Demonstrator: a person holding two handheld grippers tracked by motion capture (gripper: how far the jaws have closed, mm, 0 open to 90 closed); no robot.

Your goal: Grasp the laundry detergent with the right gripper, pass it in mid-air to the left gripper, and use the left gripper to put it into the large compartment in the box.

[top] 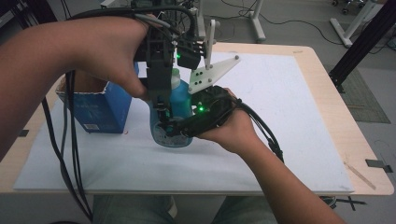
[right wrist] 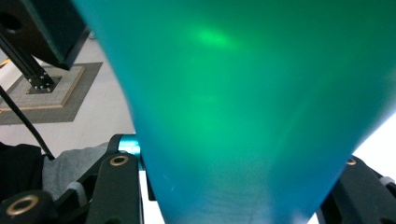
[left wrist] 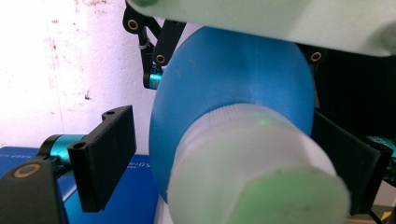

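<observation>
I've got the blue bottle [top: 180, 100] standing over the white mat [top: 280, 116], roughly in the middle of the table, held up between my two claws. Its long axis runs close to upright, tipped a little, with the pale cap [top: 175, 74] at the top and the broad base down by the mat.

My right claw [top: 175, 128] comes in from the side, low down, and it's clamped on the bottle's lower body; in the right gripper view the blue-green wall sits wedged between the two black jaws, pressing against both.

My left claw [top: 161, 105] reaches down from above, just over the right one. In the left gripper view the white cap [left wrist: 254, 172] points straight back at the camera, with the bottle's rounded shoulder [left wrist: 224, 79] swelling out beyond it. The jaws straddle the cap and neck: there's clear daylight between the left-hand jaw and the bottle, so I call this claw released, not yet gripping. The far jaw is half hidden behind the bottle, and I can't tell whether it touches.

Just beside the left claw, on its outer side, a blue cardboard box [top: 100, 105] stands open on the mat.

The mat covers most of a light wooden table [top: 327, 93]. Beyond that, grey floor [top: 299, 28] with cables and white stand legs [top: 254, 21].
</observation>
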